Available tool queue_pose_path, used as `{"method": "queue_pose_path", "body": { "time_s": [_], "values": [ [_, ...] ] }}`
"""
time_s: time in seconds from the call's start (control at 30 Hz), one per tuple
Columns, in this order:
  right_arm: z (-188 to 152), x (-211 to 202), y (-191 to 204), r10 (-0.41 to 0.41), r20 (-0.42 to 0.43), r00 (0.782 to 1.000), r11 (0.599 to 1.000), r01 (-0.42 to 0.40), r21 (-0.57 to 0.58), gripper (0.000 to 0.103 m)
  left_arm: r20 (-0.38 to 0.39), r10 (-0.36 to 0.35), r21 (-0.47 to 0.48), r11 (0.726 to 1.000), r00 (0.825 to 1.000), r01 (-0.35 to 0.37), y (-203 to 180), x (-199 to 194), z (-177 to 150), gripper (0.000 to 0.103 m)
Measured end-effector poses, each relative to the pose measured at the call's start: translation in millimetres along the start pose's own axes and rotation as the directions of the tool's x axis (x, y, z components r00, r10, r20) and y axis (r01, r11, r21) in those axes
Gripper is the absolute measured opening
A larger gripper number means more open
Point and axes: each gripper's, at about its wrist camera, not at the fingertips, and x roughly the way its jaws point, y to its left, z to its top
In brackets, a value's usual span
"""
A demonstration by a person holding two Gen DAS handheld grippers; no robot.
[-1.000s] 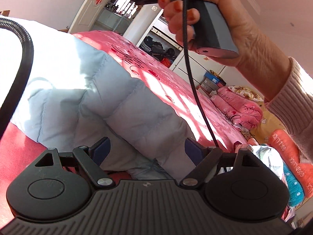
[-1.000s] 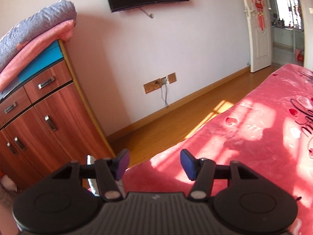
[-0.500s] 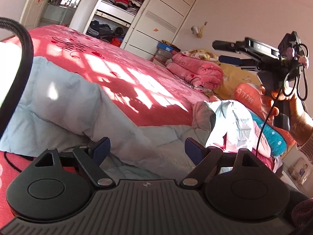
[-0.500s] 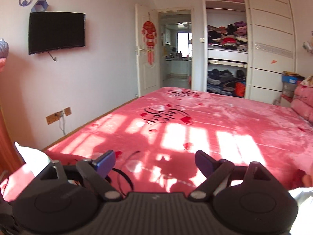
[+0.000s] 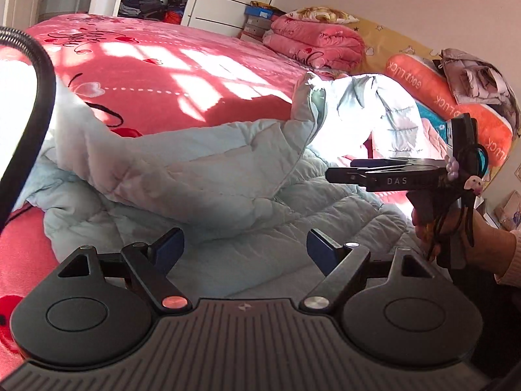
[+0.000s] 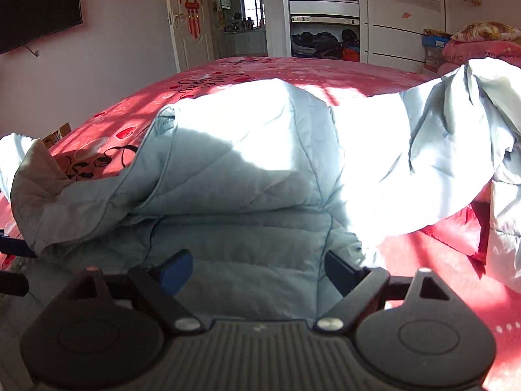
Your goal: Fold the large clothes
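Observation:
A large pale blue quilted jacket (image 5: 202, 176) lies crumpled on the pink bed (image 5: 156, 75); it also fills the right wrist view (image 6: 260, 169). My left gripper (image 5: 244, 249) is open and empty, low over the jacket's near part. My right gripper (image 6: 257, 268) is open and empty, just above the jacket's quilted panel. The right gripper also shows in the left wrist view (image 5: 342, 171), held by a hand at the right, hovering over the jacket.
Folded pink quilts (image 5: 312, 42) and orange pillows (image 5: 449, 97) lie at the bed's head. A wardrobe (image 6: 325, 16) and a doorway (image 6: 241, 13) stand beyond the bed. A wall TV (image 6: 35, 9) hangs on the left. A black cable (image 5: 29, 104) crosses the left view.
Both grippers have swung round and come down to the jacket. The right gripper dropped from high above the bed to just over the jacket, beside the left one.

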Motion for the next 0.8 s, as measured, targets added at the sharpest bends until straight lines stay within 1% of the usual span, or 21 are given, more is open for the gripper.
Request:
{"method": "queue_pose_path", "body": {
  "time_s": [0.07, 0.2, 0.27, 0.33, 0.37, 0.43, 0.5, 0.53, 0.63, 0.67, 0.7, 0.73, 0.77, 0.8],
  "values": [
    [-3.8, 8.9, -3.6, 0.024, -0.007, 1.0, 1.0, -0.024, -0.003, 0.088, -0.014, 0.005, 0.014, 1.0, 1.0, -0.005, -8.2, 10.2, 2.2, 0.101],
    [-4.2, 18.8, -12.6, 0.071, -0.021, 0.997, 0.997, -0.07, 0.039, 0.088, -0.019, 0.072, 0.057, 0.996, 0.997, -0.07, -16.5, 27.3, 14.4, 0.101],
    [2.4, 21.2, -20.7, 0.089, -0.002, 0.996, 0.994, -0.089, 0.058, 0.088, 0.005, 0.098, 0.038, 0.994, 0.995, -0.098, -10.2, 30.0, 24.7, 0.1],
    [9.6, 25.2, -27.9, 0.118, 0.012, 0.993, 0.989, -0.119, 0.088, 0.088, 0.045, 0.133, 0.016, 0.991, 0.99, -0.134, -4.0, 34.3, 39.8, 0.1],
    [13.4, 29.3, -31.9, 0.134, 0.019, 0.991, 0.986, -0.135, 0.1, 0.088, 0.064, 0.156, 0.007, 0.988, 0.986, -0.157, -1.0, 38.0, 48.7, 0.1],
    [17.8, 37.9, -35.5, 0.138, 0.022, 0.99, 0.985, -0.139, 0.1, 0.088, 0.091, 0.205, -0.02, 0.979, 0.975, -0.204, 7.7, 49.7, 69.8, 0.101],
    [21.7, 50.5, -39.4, 0.132, 0.012, 0.991, 0.986, -0.133, 0.097, 0.088, 0.102, 0.27, -0.04, 0.963, 0.958, -0.267, 17.1, 60.6, 86.3, 0.102],
    [23.9, 56.7, -41.4, 0.123, 0.008, 0.992, 0.988, -0.123, 0.096, 0.088, 0.103, 0.307, -0.054, 0.951, 0.946, -0.303, 23.7, 67.1, 95.5, 0.102],
    [30.4, 67.8, -50.7, 0.099, 0.01, 0.995, 0.989, -0.1, 0.11, 0.088, 0.099, 0.396, -0.127, 0.915, 0.913, -0.383, 44.3, 83.6, 115.8, 0.101],
    [32.1, 70.4, -53.6, 0.089, 0.009, 0.996, 0.989, -0.09, 0.116, 0.088, 0.097, 0.433, -0.141, 0.897, 0.896, -0.418, 50.0, 88.3, 119.8, 0.101],
    [33.4, 72.9, -56.4, 0.077, 0.007, 0.997, 0.99, -0.078, 0.118, 0.088, 0.091, 0.479, -0.154, 0.873, 0.873, -0.463, 54.2, 96.9, 124.5, 0.101],
    [34.6, 76.6, -59.9, 0.06, 0.0, 0.998, 0.991, -0.06, 0.117, 0.088, 0.083, 0.508, -0.162, 0.856, 0.857, -0.491, 57.9, 102.5, 126.6, 0.101],
    [34.9, 79.1, -62.1, 0.05, -0.006, 0.999, 0.992, -0.049, 0.118, 0.089, 0.069, 0.543, -0.171, 0.833, 0.837, -0.526, 62.4, 109.7, 128.4, 0.101],
    [34.1, 82.4, -66.1, 0.044, -0.011, 0.999, 0.991, -0.043, 0.127, 0.089, 0.06, 0.563, -0.176, 0.819, 0.825, -0.546, 65.1, 114.1, 128.3, 0.101]
  ]
}}
